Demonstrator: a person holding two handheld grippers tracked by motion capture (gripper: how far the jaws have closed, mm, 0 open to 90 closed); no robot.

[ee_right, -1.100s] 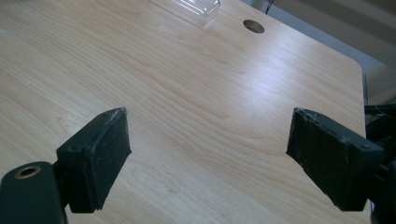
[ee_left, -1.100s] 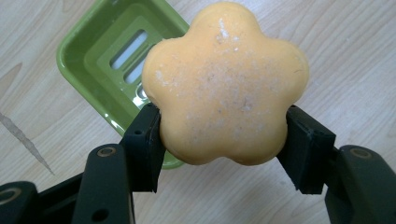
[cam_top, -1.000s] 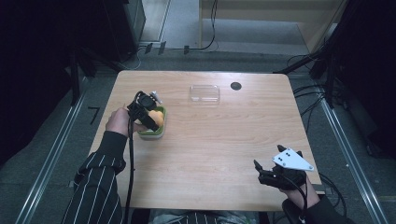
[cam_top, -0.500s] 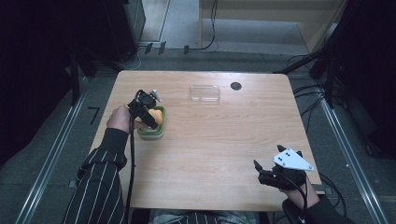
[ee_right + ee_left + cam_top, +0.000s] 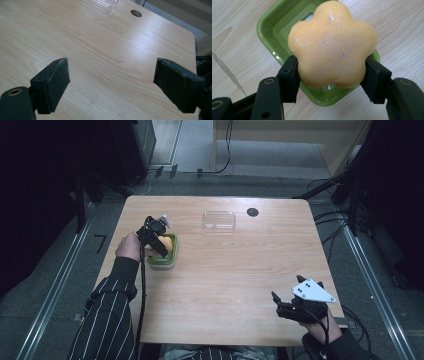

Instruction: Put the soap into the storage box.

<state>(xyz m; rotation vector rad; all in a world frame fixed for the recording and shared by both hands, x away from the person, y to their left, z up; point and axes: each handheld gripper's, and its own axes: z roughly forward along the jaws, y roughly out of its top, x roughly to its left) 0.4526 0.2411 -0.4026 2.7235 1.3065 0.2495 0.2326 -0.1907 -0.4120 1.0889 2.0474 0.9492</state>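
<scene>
At the table's left side, the left gripper (image 5: 161,241) is clamped on an orange flower-shaped soap (image 5: 332,45). In the left gripper view, both black pads (image 5: 291,75) press against opposite lobes of the soap, one on each flank; the jaws stand as far apart as the soap is wide. The soap sits directly over a green dish (image 5: 274,27), covering most of the dish's inner well. Whether the soap's underside touches the dish floor cannot be told. The dish rests flat on the wooden table (image 5: 240,285), near the left edge in the high view.

In the high view the left hand (image 5: 131,247) grips the tool from the left, a striped sleeve (image 5: 107,315) trailing toward the bottom edge. The soap (image 5: 167,245) shows as an orange patch within the dish (image 5: 162,262), partly hidden by the gripper.

Right gripper (image 5: 285,307): jaws wide apart, nothing between them. In the right gripper view the two pads (image 5: 53,81) frame bare table surface. It hovers near the table's near-right corner, well apart from the dish.

Also on the table: a clear lid (image 5: 218,220) lying near the far edge, and a dark round hole (image 5: 252,212) just beside it to the right.
</scene>
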